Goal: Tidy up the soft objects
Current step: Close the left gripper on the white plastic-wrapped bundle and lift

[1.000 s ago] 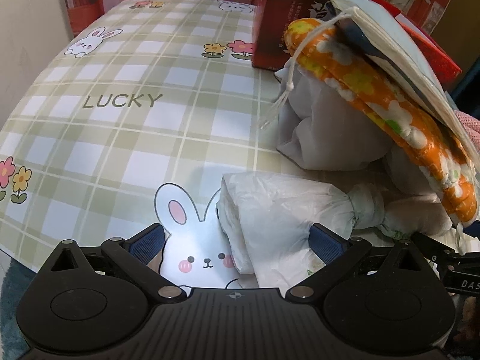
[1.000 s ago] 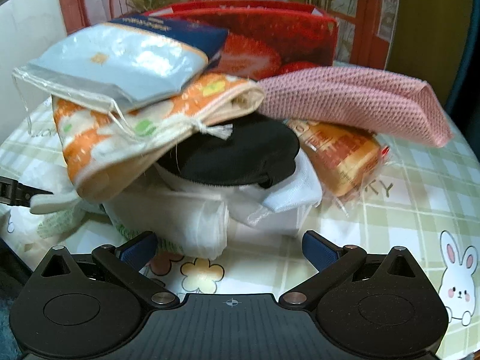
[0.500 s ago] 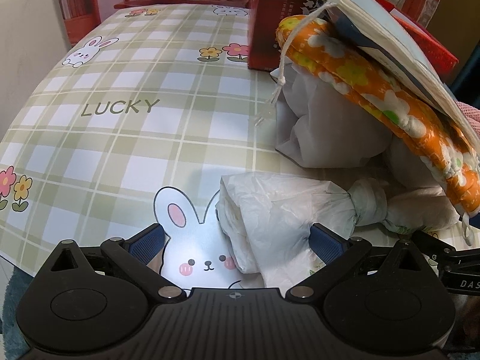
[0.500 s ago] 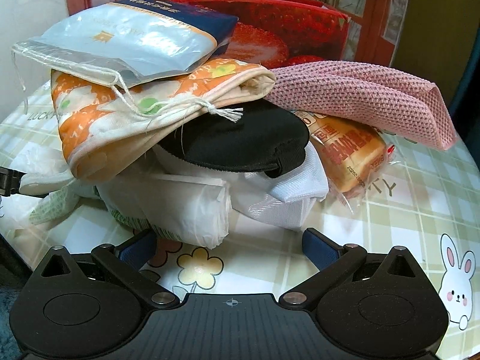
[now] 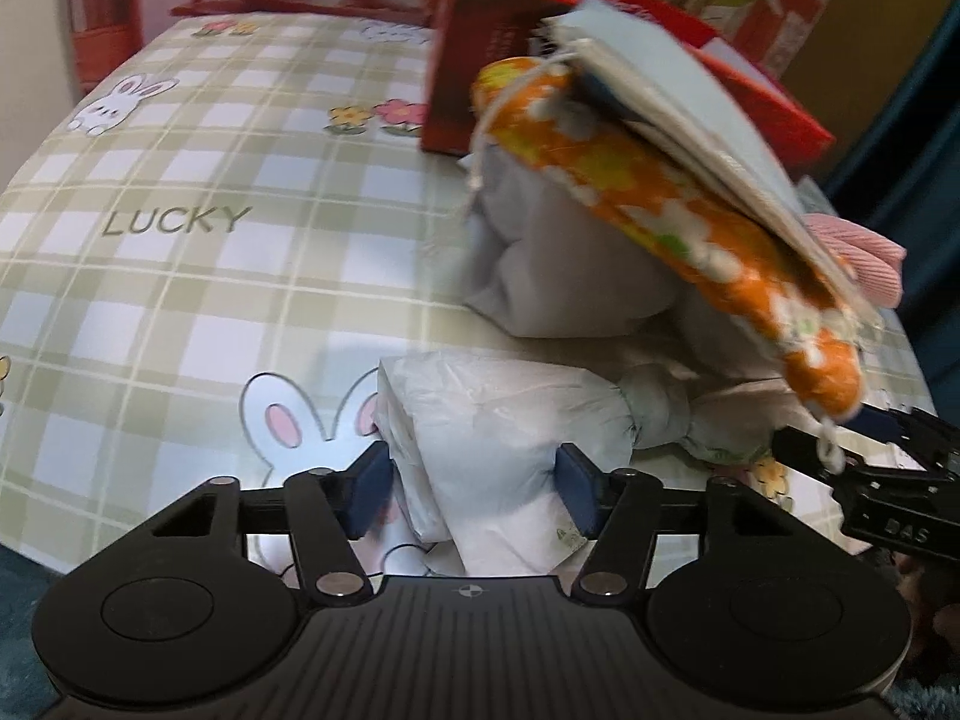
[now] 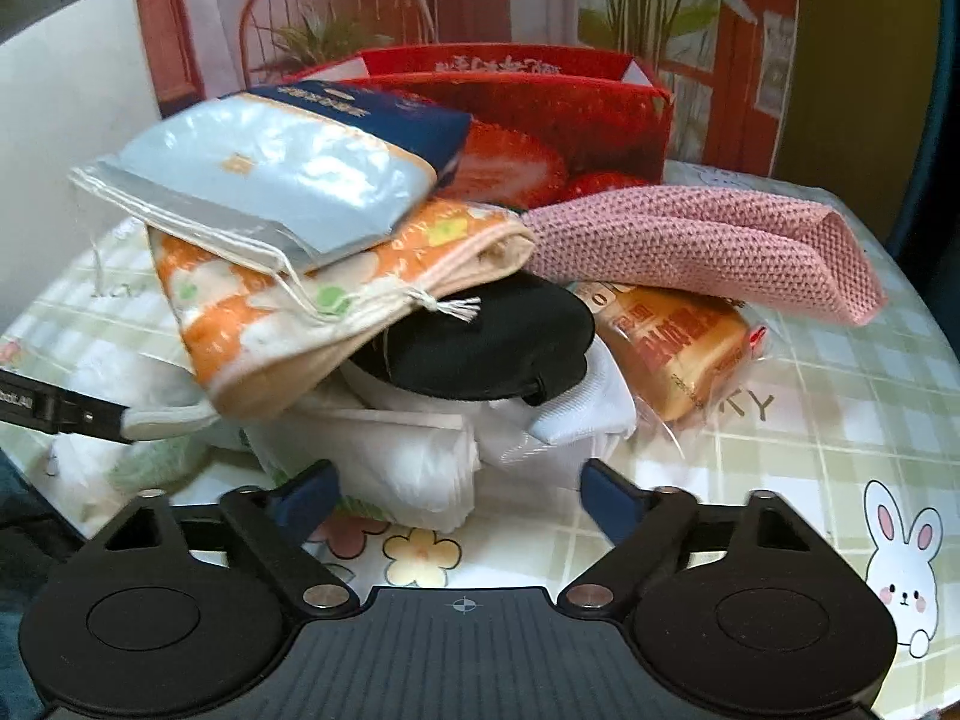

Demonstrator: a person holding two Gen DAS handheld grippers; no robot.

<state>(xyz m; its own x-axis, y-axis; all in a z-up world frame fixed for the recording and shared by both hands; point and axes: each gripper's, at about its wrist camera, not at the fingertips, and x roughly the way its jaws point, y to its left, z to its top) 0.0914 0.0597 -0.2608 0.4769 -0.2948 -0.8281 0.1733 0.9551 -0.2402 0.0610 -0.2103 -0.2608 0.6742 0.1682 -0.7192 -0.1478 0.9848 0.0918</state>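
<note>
White plastic bag (image 5: 480, 420) between closing left gripper (image 5: 474, 489) (pads touching)

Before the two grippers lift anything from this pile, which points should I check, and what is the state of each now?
1. White plastic bag between left gripper pads: ok.
2. Left jaws closing; firm grip: cannot tell.
3. Right gripper around folded white bags, jaws closing: ok.
4. Orange floral pouch and blue packet resting on the pile, may slide: not ok.
5. Red box open behind: ok.

Orange floral pouch (image 6: 336, 324), pink knitted cloth (image 6: 708, 246), seemingly black pad (image 6: 498, 348), green-checked tablecloth (image 5: 240, 276).
</note>
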